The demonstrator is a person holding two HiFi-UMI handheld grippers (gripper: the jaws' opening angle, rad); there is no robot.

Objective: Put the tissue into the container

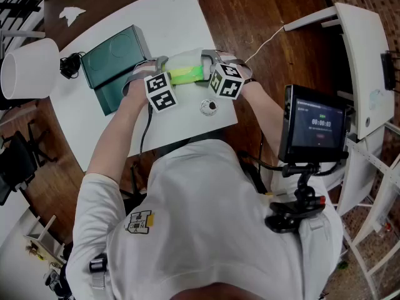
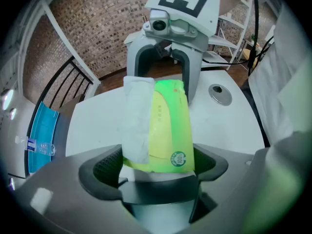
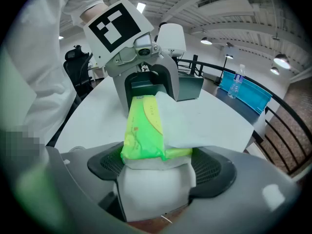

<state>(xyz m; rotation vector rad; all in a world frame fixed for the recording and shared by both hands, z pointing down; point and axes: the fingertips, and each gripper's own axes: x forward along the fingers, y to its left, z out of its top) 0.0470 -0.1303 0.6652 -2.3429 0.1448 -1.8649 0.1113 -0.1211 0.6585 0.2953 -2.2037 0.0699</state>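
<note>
**Item:** tissue pack (image 1: 185, 74), soft green-and-yellow wrapper, with a loose white sheet folded along one side.

**Location:** we find it toward the near side of the white table (image 1: 181, 24), lying end to end between the two tools. It is well apart from the container (image 1: 115, 64), a dark green box toward the person's left.

**Tools:**
- The left gripper (image 2: 158, 164) has its jaws spread wide astride one end of the pack, pads at its flanks, no squeeze showing.
- The right gripper (image 3: 161, 167) is likewise spread astride the other end, where white tissue fills the gap.

**Handling, in our judgement:**
- We would close both pairs evenly on the wrapped body, not on the loose sheet, which would likely slip.
- We would keep the pack level in the lift, carry it leftward and lower it lengthwise into the box.
- Whether the box stands open we cannot quite tell from above.

**Markings:**
- A round green seal (image 2: 179, 158) on the wrapper reads "100".
- A column of small print beside the flap is too fine to read.
- Each tool's cube bears black-and-white square markers.
- The monitor (image 1: 315, 127) shows a timer readout.
</note>
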